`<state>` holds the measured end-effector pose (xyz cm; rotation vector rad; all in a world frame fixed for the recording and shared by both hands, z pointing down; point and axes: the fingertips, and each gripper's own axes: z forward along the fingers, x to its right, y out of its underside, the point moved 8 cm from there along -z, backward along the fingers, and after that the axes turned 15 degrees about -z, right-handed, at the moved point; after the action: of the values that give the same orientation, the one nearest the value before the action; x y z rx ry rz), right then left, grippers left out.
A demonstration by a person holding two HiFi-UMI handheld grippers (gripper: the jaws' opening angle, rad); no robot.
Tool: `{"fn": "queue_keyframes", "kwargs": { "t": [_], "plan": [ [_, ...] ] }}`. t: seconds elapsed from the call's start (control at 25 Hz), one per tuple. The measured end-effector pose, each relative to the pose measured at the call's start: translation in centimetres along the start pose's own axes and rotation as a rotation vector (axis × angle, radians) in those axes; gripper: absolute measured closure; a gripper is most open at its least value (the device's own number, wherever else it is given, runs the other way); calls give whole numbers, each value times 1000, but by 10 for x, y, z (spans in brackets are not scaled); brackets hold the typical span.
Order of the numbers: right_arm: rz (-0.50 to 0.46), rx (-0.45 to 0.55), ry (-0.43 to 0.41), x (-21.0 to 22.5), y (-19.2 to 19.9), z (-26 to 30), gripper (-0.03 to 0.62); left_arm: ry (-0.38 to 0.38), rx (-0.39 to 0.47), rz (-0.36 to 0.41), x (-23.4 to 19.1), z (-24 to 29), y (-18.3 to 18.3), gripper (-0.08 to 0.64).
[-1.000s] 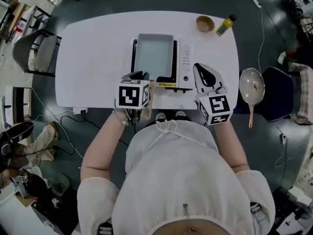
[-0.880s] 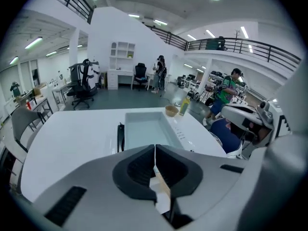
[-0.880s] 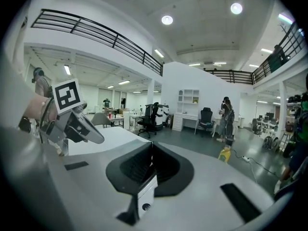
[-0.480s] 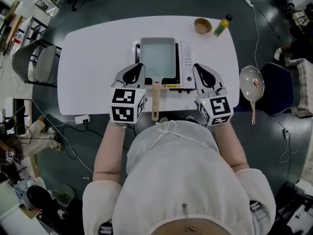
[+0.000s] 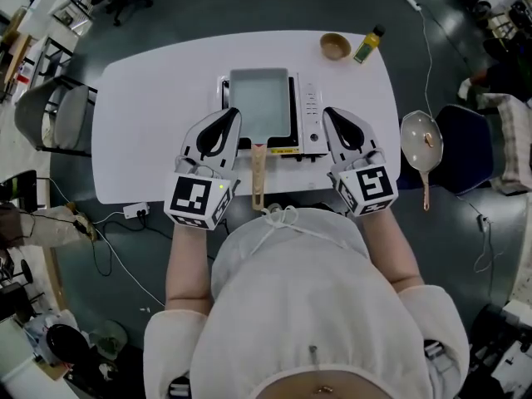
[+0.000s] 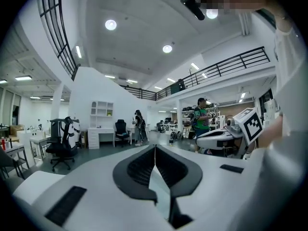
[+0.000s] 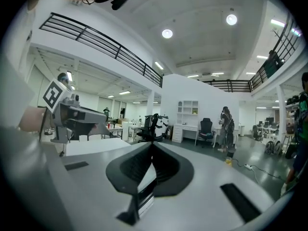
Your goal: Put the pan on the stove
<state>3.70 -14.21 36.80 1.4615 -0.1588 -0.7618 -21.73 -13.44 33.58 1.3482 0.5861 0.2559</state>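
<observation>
A rectangular grey pan [image 5: 259,102] sits on the white portable stove [image 5: 309,110] in the middle of the white table [image 5: 150,98]. Its wooden handle [image 5: 258,173] points back toward the person and nothing touches it. My left gripper [image 5: 230,115] hovers just left of the handle, held level, jaws shut with nothing between them [image 6: 155,146]. My right gripper [image 5: 328,110] hovers by the stove's right side, also shut and empty [image 7: 152,143]. Each gripper shows at the edge of the other's view: the right gripper [image 6: 226,136] and the left gripper [image 7: 77,114].
A wooden bowl [image 5: 335,46] and a yellow bottle [image 5: 368,44] stand at the table's far right corner. A round pan [image 5: 421,144] lies on a dark chair right of the table. A grey chair [image 5: 58,110] stands at the left and a power strip [image 5: 137,210] lies on the floor.
My left gripper tipped up from pointing down over the pan's handle to level and rose, now left of the handle, which lies free. The right gripper rose slightly.
</observation>
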Motion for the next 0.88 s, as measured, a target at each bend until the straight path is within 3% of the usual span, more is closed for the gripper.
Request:
{"fn": "queue_keyframes", "kwargs": {
  "t": [0.24,0.52,0.88],
  "plan": [
    [-2,-10,4,1,0,1,589,-26,-3,30,-1,0,1,537],
    [-21,6,-27,-5,-3,1,591,-35,-6,20,-3,-1,5,537],
    [-3,23,-3,-5,-5,-2,591,-29,-47,15,-3,-2,12,537]
  ]
}}
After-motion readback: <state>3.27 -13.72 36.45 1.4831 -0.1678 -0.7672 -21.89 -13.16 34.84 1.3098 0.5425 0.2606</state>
